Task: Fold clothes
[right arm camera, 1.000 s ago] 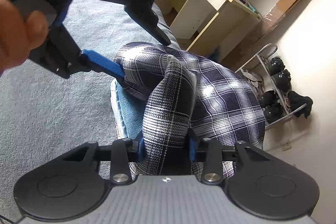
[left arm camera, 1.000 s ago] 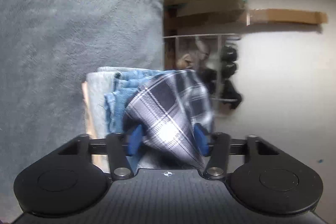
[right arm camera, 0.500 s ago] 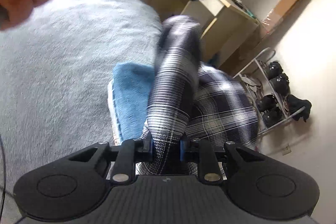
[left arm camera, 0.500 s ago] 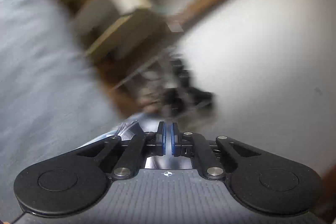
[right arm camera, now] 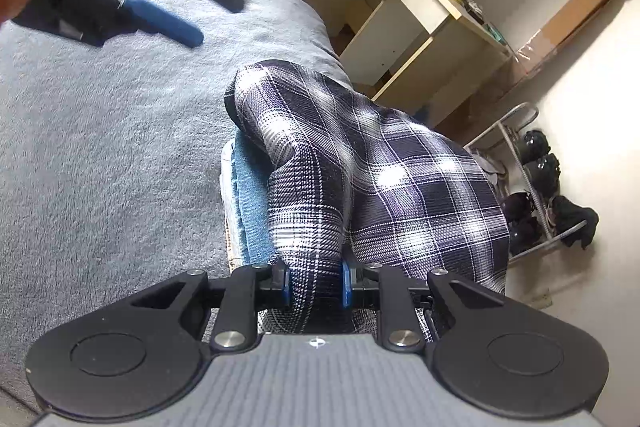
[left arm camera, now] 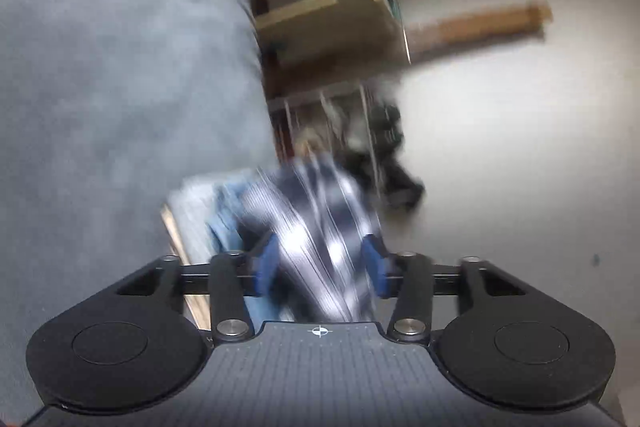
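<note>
Two hand-held grippers: right [right arm camera: 314, 285] pinches plaid garment [right arm camera: 384, 179], angled downward.

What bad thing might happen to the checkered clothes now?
1. Only the right claw pinches the checkered cloth, on one bunched fold. The left claw has just been opening, with nothing gripped. The cloth may sag and fold crooked.
2. The cloth drapes past the edge of the bed, so it might slip to the floor.
3. A tug could drag the folded blue clothes underneath out of place.
</note>
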`<state>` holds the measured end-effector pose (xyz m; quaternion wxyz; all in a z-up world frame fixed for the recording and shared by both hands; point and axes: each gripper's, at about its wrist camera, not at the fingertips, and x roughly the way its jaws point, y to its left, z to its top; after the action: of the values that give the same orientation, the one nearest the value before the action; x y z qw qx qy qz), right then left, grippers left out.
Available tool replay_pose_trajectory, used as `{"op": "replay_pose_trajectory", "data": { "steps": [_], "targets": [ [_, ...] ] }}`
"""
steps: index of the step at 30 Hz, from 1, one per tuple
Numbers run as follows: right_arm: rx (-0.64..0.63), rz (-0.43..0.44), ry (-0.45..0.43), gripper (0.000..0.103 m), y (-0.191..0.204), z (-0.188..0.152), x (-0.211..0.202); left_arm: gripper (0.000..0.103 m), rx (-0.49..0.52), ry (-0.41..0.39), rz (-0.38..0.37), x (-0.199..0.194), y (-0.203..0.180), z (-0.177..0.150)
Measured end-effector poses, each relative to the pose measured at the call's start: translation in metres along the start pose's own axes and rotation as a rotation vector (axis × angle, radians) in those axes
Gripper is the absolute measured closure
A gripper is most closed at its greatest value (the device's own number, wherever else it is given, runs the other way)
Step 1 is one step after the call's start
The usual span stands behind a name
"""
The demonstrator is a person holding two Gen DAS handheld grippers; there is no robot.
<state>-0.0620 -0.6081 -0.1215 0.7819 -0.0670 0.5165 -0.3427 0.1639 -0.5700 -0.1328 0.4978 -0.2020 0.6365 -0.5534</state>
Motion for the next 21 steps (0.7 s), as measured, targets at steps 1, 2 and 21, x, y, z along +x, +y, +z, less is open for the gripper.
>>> {"op": "replay_pose_trajectory", "data": {
  "steps": [1, 2, 21],
  "targets": [
    [0.004, 0.0, 0.0, 0.08, 0.0, 0.0, 0.0, 0.048, -0.002, 0.026, 0.017, 0.01, -0.001, -0.001],
    [0.006, 0.001, 0.0, 0.08, -0.001, 0.0, 0.0, 0.047, -0.007, 0.049, 0.037, 0.02, -0.002, -0.002],
    [-0.052, -0.028, -0.047, 0.08, -0.005, -0.004, -0.008, 0.085, 0.286, -0.072, -0.006, 0.058, -0.023, 0.005]
  ]
}}
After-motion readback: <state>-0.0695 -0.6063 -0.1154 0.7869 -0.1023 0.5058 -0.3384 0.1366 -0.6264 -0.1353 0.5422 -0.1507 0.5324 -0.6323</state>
